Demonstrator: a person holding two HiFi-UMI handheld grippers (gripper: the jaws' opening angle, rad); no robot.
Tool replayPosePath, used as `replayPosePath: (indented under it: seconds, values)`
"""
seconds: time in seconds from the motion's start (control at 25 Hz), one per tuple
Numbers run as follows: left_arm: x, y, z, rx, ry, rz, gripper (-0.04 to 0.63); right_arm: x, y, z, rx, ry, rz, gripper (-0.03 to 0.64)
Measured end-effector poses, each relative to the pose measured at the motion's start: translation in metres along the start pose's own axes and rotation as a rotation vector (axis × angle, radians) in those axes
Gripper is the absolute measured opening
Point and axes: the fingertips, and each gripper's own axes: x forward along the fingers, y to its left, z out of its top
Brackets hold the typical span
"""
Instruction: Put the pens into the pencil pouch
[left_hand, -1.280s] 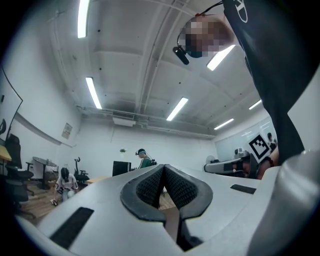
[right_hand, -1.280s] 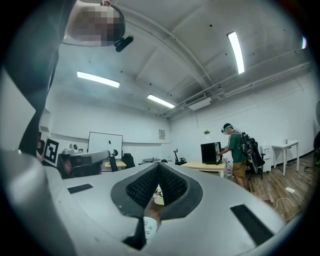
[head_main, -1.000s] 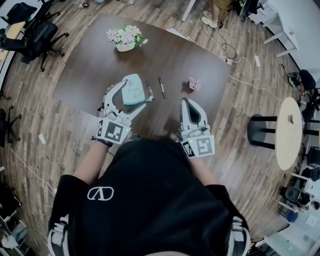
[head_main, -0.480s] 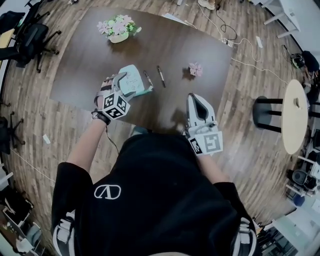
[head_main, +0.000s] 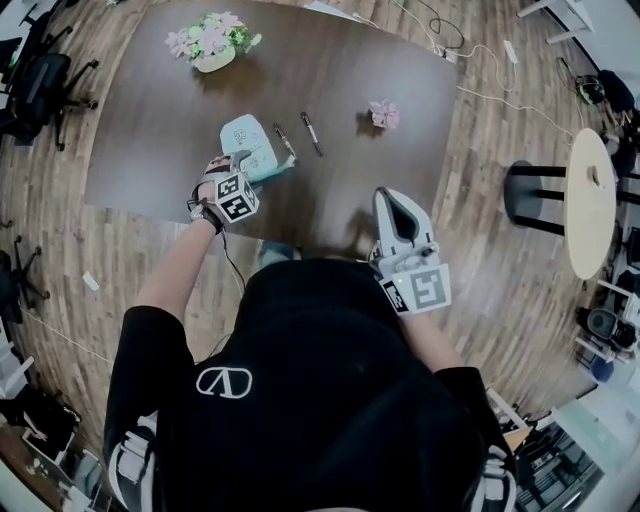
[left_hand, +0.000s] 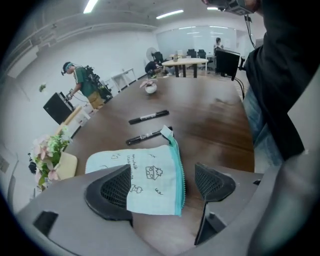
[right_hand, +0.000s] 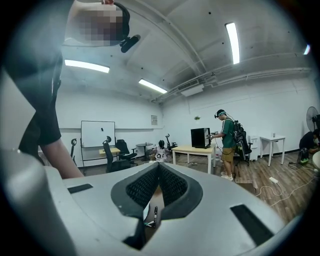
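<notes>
Pencil pouch (left_hand: 150, 182) lies flat — both pens (left_hand: 148, 116) outside it.

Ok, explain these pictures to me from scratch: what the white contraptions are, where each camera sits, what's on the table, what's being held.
No robot here: a person holds a two-jaw gripper in each hand. The top-down picture comes from a camera on the person's head; the other two come from cameras riding on each gripper, looking along its jaws. On the dark table lie a pale blue pencil pouch, a near pen and a far pen, a flower pot and a small pink flower. The left gripper has its jaws apart around the pouch's end, not clamped. The right gripper is shut on nothing.
</notes>
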Motion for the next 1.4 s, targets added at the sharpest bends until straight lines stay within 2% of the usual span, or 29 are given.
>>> replayPosePath:
  seconds: [0.24,0.4,0.52,0.6,0.8,0.92,1.08,1.4]
  values:
    - [0.031,-0.009,-0.015,-0.018,0.054,-0.077,0.385,-0.003,-0.001,-0.008,0.000,0.035,-0.014,-0.002]
    - [0.036,-0.011,-0.015,-0.008,0.073,-0.080,0.237,-0.009,-0.006,-0.012,0.008,0.042,-0.028,-0.002]
    - [0.039,-0.014,-0.018,-0.014,0.095,-0.095,0.179,-0.009,-0.007,-0.015,0.016,0.044,-0.030,-0.002]
    - [0.039,-0.015,-0.021,-0.019,0.109,-0.104,0.094,-0.007,-0.007,-0.015,0.018,0.043,-0.029,-0.002]
    - [0.033,-0.011,-0.017,-0.081,0.108,-0.126,0.017,-0.006,-0.010,-0.014,0.026,0.039,-0.032,-0.002]
    - [0.024,-0.007,-0.015,-0.170,0.095,-0.147,0.014,-0.006,-0.010,-0.012,0.028,0.029,-0.028,-0.002]
    - [0.001,0.010,-0.002,-0.343,0.024,-0.146,0.012,-0.006,-0.016,-0.010,0.040,0.007,-0.034,-0.002]
    - [-0.070,0.057,0.044,-0.715,-0.247,-0.115,0.011,-0.002,-0.021,0.001,0.066,-0.053,-0.023,-0.002]
